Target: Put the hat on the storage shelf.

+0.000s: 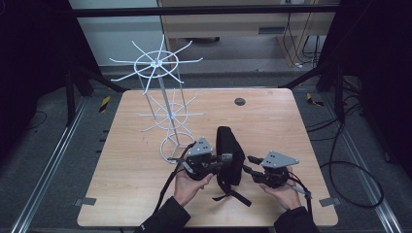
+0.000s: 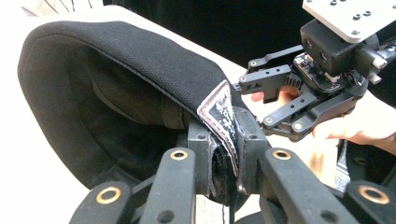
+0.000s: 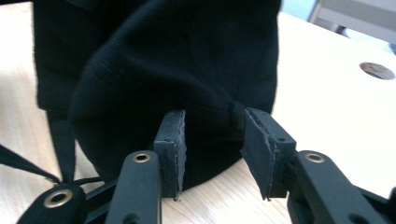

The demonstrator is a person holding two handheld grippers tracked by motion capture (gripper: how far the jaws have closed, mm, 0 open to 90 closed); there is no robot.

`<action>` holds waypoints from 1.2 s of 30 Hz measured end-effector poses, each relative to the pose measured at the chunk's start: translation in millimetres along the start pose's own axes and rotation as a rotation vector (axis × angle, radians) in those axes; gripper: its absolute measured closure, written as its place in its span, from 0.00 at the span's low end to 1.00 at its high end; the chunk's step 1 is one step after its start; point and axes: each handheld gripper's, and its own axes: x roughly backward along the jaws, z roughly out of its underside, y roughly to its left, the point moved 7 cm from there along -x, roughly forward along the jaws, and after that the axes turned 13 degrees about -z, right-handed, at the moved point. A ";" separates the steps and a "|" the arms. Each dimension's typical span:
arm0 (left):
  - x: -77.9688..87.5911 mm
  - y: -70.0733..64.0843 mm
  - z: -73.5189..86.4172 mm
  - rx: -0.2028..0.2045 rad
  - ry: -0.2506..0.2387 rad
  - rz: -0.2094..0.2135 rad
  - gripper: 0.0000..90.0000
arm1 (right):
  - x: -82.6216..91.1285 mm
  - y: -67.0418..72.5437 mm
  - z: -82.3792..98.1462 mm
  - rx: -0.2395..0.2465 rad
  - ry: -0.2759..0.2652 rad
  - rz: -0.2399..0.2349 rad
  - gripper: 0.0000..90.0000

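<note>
Between the left gripper (image 2: 223,154) pads, the black cap's (image 2: 140,74) rim sits clamped

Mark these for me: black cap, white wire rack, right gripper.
black cap (image 1: 229,153), high view, on its dark crown.
white wire rack (image 1: 167,106), high view, on the upright centre post.
right gripper (image 3: 212,149), right gripper view, midway between its open jaws, at the cap's fabric.

Black tool (image 1: 219,164) bodies, grey plates, dark sleeves (image 1: 163,218).
</note>
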 end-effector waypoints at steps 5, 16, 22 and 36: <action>-1.4 -1.0 -3.5 0.001 0.008 0.015 0.88 | -5.1 7.1 -6.0 0.044 -0.016 -0.044 0.66; -4.8 -4.2 -11.7 -0.010 -0.024 0.000 0.86 | 7.2 9.6 -8.9 0.037 0.009 -0.044 0.98; 2.4 7.2 -12.8 -0.013 -0.056 -0.059 0.77 | 27.8 11.7 -22.4 0.063 0.001 0.001 0.98; -9.4 24.6 21.7 -0.022 0.018 -0.182 0.64 | 39.1 29.8 -45.4 0.118 0.124 0.032 0.98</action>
